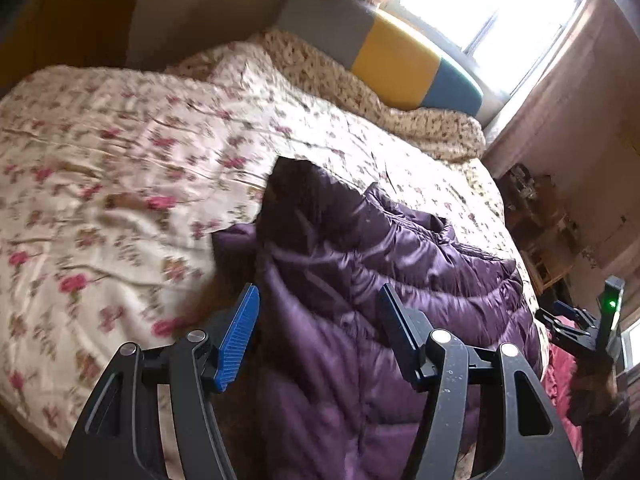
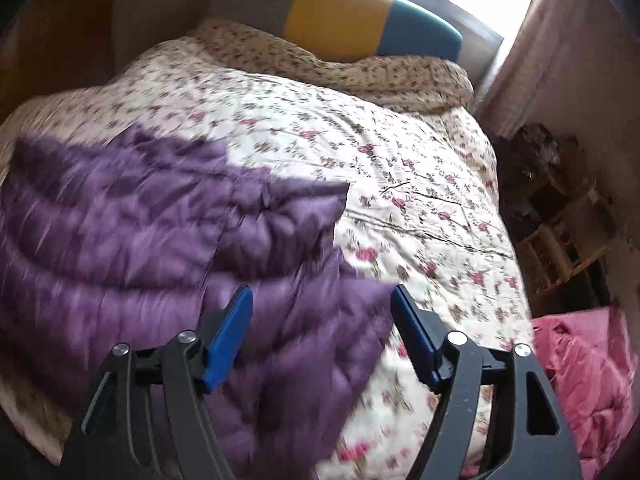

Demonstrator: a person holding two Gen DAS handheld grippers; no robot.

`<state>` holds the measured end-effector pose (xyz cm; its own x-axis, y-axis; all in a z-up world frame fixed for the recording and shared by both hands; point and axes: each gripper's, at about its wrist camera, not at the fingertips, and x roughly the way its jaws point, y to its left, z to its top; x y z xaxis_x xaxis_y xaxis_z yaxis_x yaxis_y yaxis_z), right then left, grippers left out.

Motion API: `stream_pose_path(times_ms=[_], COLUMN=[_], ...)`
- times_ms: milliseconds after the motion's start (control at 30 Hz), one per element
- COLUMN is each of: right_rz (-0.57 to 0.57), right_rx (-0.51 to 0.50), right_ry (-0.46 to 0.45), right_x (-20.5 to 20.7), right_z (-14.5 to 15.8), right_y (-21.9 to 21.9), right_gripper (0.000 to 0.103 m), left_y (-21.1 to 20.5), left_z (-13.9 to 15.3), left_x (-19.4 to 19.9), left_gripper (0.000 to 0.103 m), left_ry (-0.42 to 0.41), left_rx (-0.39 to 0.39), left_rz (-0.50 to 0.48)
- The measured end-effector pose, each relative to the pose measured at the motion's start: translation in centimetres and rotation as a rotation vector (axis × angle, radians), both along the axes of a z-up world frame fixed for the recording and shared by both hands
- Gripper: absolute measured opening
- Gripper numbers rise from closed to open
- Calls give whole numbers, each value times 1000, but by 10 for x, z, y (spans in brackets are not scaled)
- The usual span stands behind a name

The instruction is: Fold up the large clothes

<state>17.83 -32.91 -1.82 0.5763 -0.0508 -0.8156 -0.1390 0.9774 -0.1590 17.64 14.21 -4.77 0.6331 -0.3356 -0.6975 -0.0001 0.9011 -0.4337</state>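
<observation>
A purple quilted down jacket (image 1: 400, 264) lies crumpled on the floral bedspread (image 1: 120, 168), filling the lower middle of the left wrist view. My left gripper (image 1: 320, 320) hangs over it, open, with nothing pinched between its blue pads (image 1: 240, 332). In the right wrist view the jacket (image 2: 140, 240) spreads across the left half of the bedspread (image 2: 420, 208). Above its near right edge, my right gripper (image 2: 322, 332) is open and holds nothing. At the right edge of the left wrist view, the right gripper (image 1: 554, 314) shows small beyond the jacket.
A rolled floral quilt (image 2: 340, 64) lies against the grey, yellow and blue headboard (image 2: 336, 20) under a bright window. A pink garment (image 2: 588, 372) is heaped at the bed's near right corner. Wooden racks (image 2: 560, 248) and clutter stand beside the bed on the right.
</observation>
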Motion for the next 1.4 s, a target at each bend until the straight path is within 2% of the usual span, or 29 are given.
stream_pose_path(times_ms=[100,133,167,200,233,267,333,400,567,667,767,967,1133,1400], right_rz=[-35,-46,-61,-69,-70,-68,-53,-51,-72,-98,-137,-163,-180,-190], right_rx=[84,124,171,195,217,228,196,142,-46,-116,-141,-160,-174,-178], right_ry=[41,64,97,114,128,144,123,74,-60,-94,-97,-71,-55,-49], right_x=[29,36,46,49,53,56,55,51,48,51,59,76,85,88], right_z=[-11,-16,-24,-28,-33,-37,-38,-33,-28,-39,-55,-85,-104,-102], right_y=[0,0,-1,-1,-1,1,7,12,29,36,35,35,37,36], right_gripper=[81,81,81,75,52,40,15,9,7,7,7,7,7,10], left_y=[-4,-6,-8,-10,-12,-13,-15,-15,-22,-27,-36,-49,-50,-48], left_z=[-8,-10,-12,-13,-15,-16,-18,-20,-27,-38,-49,-67,-75,-70], left_x=[24,31,36,41,45,47,50,53,69,82,91,98,98,94], left_gripper=[59,52,35,27,18,11,6,6,6,6,6,6,6,7], left_ry=[43,54,61,70,75,74,75,75,90,124,129,72,35,27], left_rx=[-37,-39,-38,-26,2,13,56,77,190,237,309,431,429,408], left_rz=[8,14,8,2,7,7,12,18,44,61,71,78,109,114])
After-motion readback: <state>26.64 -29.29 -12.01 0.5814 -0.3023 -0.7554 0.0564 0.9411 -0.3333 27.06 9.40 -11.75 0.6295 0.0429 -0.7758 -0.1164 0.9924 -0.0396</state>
